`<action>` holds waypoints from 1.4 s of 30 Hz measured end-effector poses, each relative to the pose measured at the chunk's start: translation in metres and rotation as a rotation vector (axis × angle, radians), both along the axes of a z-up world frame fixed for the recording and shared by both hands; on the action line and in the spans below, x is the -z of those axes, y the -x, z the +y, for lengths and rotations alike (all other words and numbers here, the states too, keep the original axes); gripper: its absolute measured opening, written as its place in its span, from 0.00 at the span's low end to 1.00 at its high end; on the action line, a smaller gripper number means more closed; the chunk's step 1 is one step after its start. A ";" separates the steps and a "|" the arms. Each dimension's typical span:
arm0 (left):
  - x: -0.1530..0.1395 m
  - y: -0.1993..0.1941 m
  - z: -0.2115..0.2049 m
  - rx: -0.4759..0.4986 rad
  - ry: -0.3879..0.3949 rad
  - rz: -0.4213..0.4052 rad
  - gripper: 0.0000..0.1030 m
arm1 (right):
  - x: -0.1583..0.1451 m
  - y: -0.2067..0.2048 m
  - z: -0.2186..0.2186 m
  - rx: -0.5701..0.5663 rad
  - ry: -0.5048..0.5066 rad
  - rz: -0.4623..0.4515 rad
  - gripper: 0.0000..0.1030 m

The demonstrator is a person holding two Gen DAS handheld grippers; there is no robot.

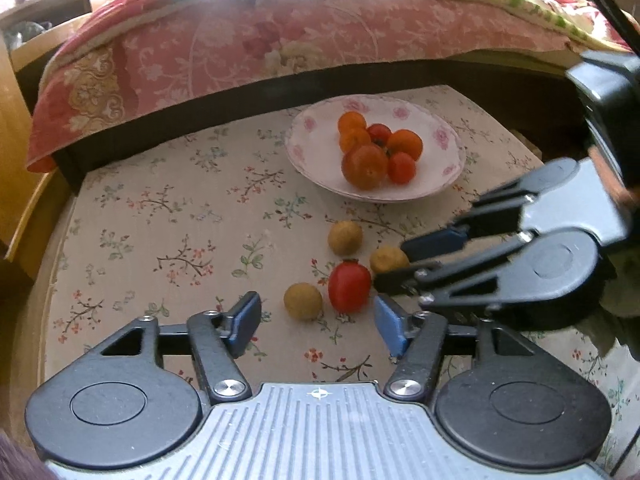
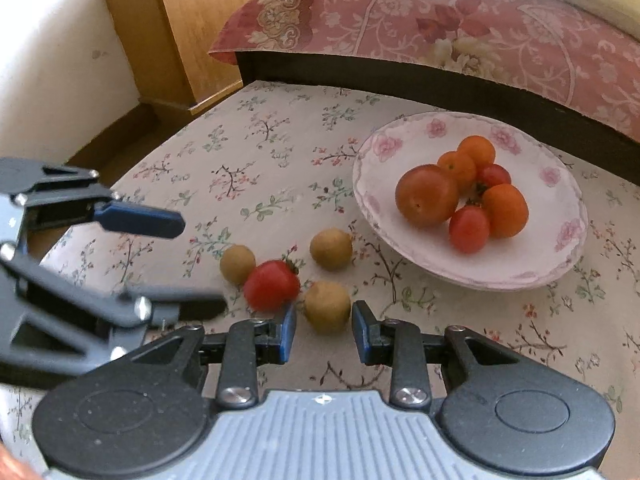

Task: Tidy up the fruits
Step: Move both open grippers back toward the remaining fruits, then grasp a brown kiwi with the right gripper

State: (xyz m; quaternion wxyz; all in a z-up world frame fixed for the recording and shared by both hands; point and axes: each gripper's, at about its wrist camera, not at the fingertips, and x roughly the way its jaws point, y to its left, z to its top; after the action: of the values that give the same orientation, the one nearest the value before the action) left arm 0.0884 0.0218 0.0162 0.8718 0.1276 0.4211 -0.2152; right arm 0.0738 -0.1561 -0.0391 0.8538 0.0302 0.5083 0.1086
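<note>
While four fruits lie loose on the floral tablecloth (image 2: pixel 260 148), the right gripper (image 2: pixel 323 330) is nearest one: a round tan longan (image 2: pixel 327 306) sits directly ahead, just between its fingertips, with no long axis to align. Its jaws stand moderately open, touching nothing. Left gripper (image 1: pixel 316 314) is wide open, empty, facing the red cherry tomato (image 1: pixel 349 286). The plate (image 2: pixel 416 132) lies beyond, holding tomatoes.
</note>
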 end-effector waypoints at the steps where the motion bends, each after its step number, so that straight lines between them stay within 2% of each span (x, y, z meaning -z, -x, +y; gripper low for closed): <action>1: 0.001 0.000 -0.001 0.005 -0.004 0.001 0.66 | 0.001 -0.002 0.000 -0.002 0.004 -0.003 0.31; 8: 0.010 -0.002 0.001 0.006 -0.011 0.013 0.67 | 0.005 -0.007 0.002 -0.017 0.007 -0.017 0.31; 11: 0.011 -0.001 -0.001 0.015 -0.009 0.014 0.66 | 0.004 -0.008 0.002 -0.028 0.011 -0.005 0.28; 17: 0.012 -0.003 -0.004 0.032 -0.017 0.001 0.66 | 0.002 -0.006 -0.003 -0.014 -0.008 0.029 0.27; 21: 0.016 -0.006 -0.006 0.032 -0.013 0.010 0.63 | 0.000 -0.002 -0.006 -0.010 -0.008 0.030 0.27; 26: 0.012 -0.004 -0.016 0.073 -0.004 -0.008 0.63 | 0.002 0.000 -0.016 0.024 -0.002 0.049 0.27; 34: 0.019 -0.013 -0.029 0.085 -0.009 -0.008 0.60 | 0.000 0.004 -0.028 0.063 0.006 0.067 0.27; 37: 0.023 -0.016 -0.037 0.092 -0.021 0.002 0.55 | -0.001 0.006 -0.034 0.078 0.010 0.074 0.27; 42: 0.029 -0.016 -0.046 0.098 -0.048 0.005 0.58 | -0.003 0.011 -0.042 0.092 0.010 0.079 0.27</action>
State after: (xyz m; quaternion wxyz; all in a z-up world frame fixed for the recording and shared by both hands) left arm 0.1046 -0.0246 -0.0128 0.8558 0.1682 0.4218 -0.2477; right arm 0.0628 -0.1978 -0.0364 0.8373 0.0538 0.5402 0.0654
